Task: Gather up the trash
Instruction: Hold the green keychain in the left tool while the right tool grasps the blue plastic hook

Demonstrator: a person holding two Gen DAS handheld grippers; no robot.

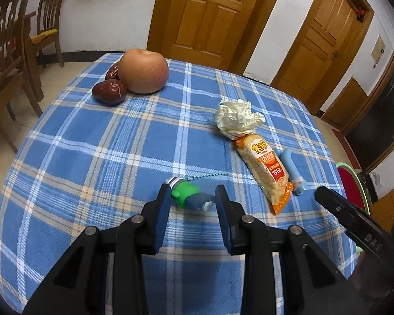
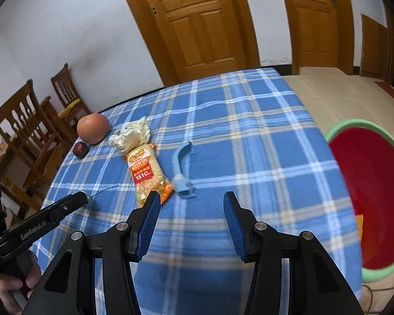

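A crumpled white paper ball [image 1: 237, 117] lies on the blue plaid tablecloth [image 1: 92, 157], touching an orange snack wrapper [image 1: 266, 172]. A light blue plastic handle piece [image 1: 291, 170] lies right of the wrapper. My left gripper [image 1: 193, 197] is open, its fingers on either side of a small green toy keychain [image 1: 190, 197]. My right gripper [image 2: 190, 200] is open and empty, just short of the blue piece [image 2: 182, 168] and the wrapper [image 2: 147, 173]. The paper ball also shows in the right wrist view [image 2: 131, 135].
An apple [image 1: 143, 71] and two red dates [image 1: 109, 92] sit at the table's far left. A red bin with a green rim [image 2: 373, 199] stands on the floor right of the table. Wooden chairs [image 1: 10, 50] stand left. Wooden doors [image 1: 210, 13] are behind.
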